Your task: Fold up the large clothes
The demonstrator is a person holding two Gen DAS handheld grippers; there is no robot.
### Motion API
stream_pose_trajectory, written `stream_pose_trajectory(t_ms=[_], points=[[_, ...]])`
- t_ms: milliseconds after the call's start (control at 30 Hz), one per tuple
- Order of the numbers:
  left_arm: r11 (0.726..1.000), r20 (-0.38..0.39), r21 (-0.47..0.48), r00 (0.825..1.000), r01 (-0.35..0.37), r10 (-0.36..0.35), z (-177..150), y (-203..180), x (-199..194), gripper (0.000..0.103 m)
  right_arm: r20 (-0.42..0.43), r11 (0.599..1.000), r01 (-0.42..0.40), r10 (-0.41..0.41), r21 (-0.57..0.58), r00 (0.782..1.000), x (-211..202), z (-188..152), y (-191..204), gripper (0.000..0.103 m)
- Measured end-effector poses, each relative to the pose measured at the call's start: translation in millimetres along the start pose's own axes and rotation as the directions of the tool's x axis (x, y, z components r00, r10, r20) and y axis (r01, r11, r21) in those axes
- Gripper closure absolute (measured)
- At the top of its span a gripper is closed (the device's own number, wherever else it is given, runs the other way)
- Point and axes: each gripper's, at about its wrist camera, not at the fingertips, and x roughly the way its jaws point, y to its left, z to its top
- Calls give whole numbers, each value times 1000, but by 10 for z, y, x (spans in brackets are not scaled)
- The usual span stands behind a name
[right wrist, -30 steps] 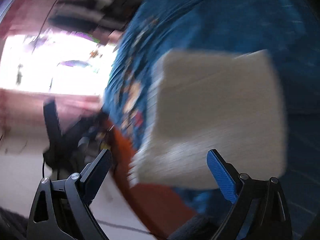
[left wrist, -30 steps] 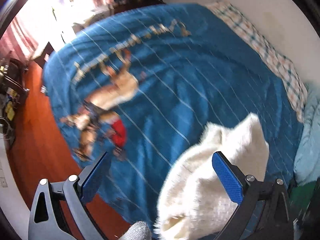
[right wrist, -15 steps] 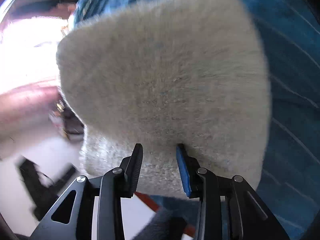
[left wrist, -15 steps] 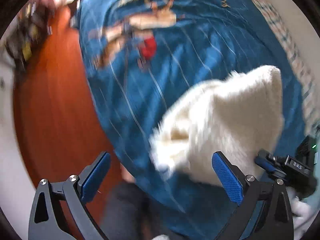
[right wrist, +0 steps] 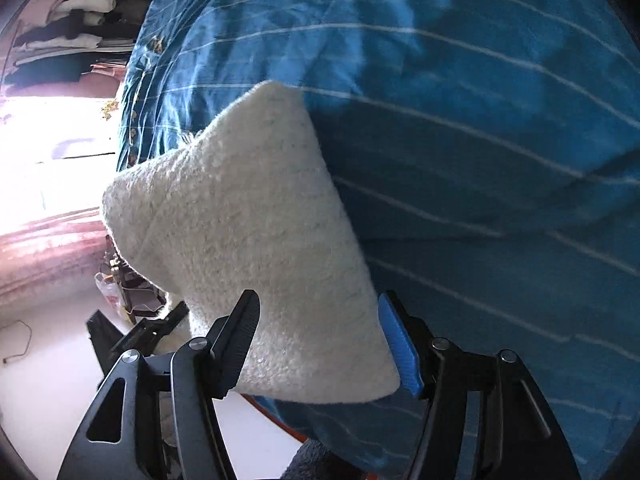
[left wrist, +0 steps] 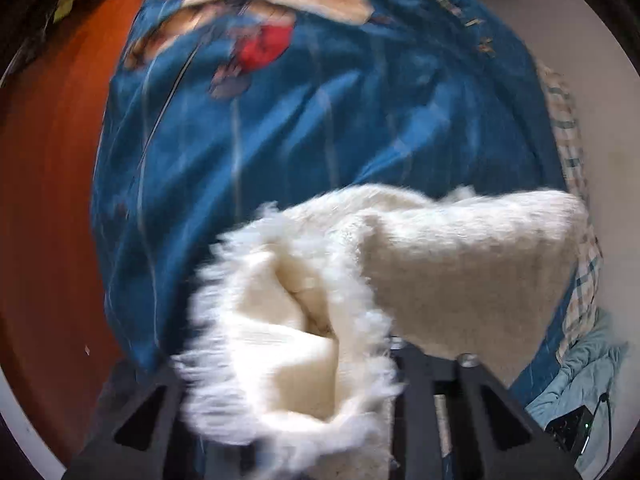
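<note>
A fluffy white garment [right wrist: 256, 240] hangs bunched above the blue bedspread [right wrist: 480, 120], sitting between the parted fingers of the right gripper [right wrist: 320, 344], closest to that hand. Its fringed folds smother the left gripper [left wrist: 320, 420], whose grip cannot be made out.

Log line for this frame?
white fluffy garment: bunched over blue bedspread | left gripper: fingers hidden under garment | right gripper: jaws apart, flanking garment
</note>
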Motion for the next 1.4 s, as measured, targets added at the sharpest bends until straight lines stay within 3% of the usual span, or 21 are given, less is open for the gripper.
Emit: stream_pose_trajectory(t_ms=[100, 200, 367, 467, 533, 633, 733, 833, 900, 933, 967, 1067, 1100, 1200, 1300, 1400], points=[[999, 51, 34, 998, 35, -37, -164, -70, -381, 89, 10, 1000, -9, 8, 10, 1000, -100, -73, 7, 39], [994, 77, 109, 997, 6, -14, -423, -39, -649, 90, 16, 1000, -24, 23, 14, 1000, -119, -97, 68, 39], [994, -15, 53, 995, -101, 102, -527, 446, -152, 90, 5, 997, -10, 11, -77, 1000, -16, -52, 410, 39], [994, -41, 52, 994, -96, 98, -453, 516, 68, 88, 3, 989, 12, -11, -149, 1000, 75, -20, 662, 39], [994, -64, 60, 993, -94, 98, -400, 484, 60, 83, 8, 977, 43, -43, -210, 999, 155, 6, 836, 39], [999, -102, 28, 994, -44, 47, -352, 510, -140, 81, -6, 958, 174, -180, -226, 984, 503, 142, 884, 44], [1000, -132, -9, 991, 6, -7, -359, 519, -428, 68, -55, 968, 172, -185, -181, 981, 789, 361, 754, 41], [995, -101, 63, 992, -73, 79, -351, 393, -736, 52, -61, 973, 168, -179, -161, 982, 587, 449, 801, 41], [980, -42, 149, 989, -134, 142, -354, 282, -904, 35, 5, 970, 172, -174, -171, 985, 289, 393, 862, 41], [961, 4, 208, 983, -181, 184, -341, 197, -984, 21, 42, 971, 148, -143, -186, 989, 123, 345, 914, 41], [943, 43, 258, 978, -209, 205, -346, 110, -1019, 17, 65, 974, 102, -90, -202, 994, -17, 292, 980, 41], [865, 168, 401, 952, -302, 254, -189, -127, -969, 16, 60, 962, -37, 55, -270, 997, -137, 194, 1226, 43], [835, 202, 441, 943, -328, 264, -151, -241, -908, 16, 53, 956, -49, 67, -288, 996, -82, 192, 1295, 48], [811, 213, 500, 951, -303, 224, 37, -557, -652, 16, 20, 961, -29, 36, -275, 999, 334, 289, 1382, 67], [784, 230, 545, 952, -299, 203, 211, -834, -382, 16, 11, 973, 26, -24, -230, 1000, 777, 473, 1349, 76], [758, 207, 579, 953, -302, 222, 387, -1087, 59, 16, 25, 975, 26, -21, -221, 999, 978, 603, 1336, 86]])
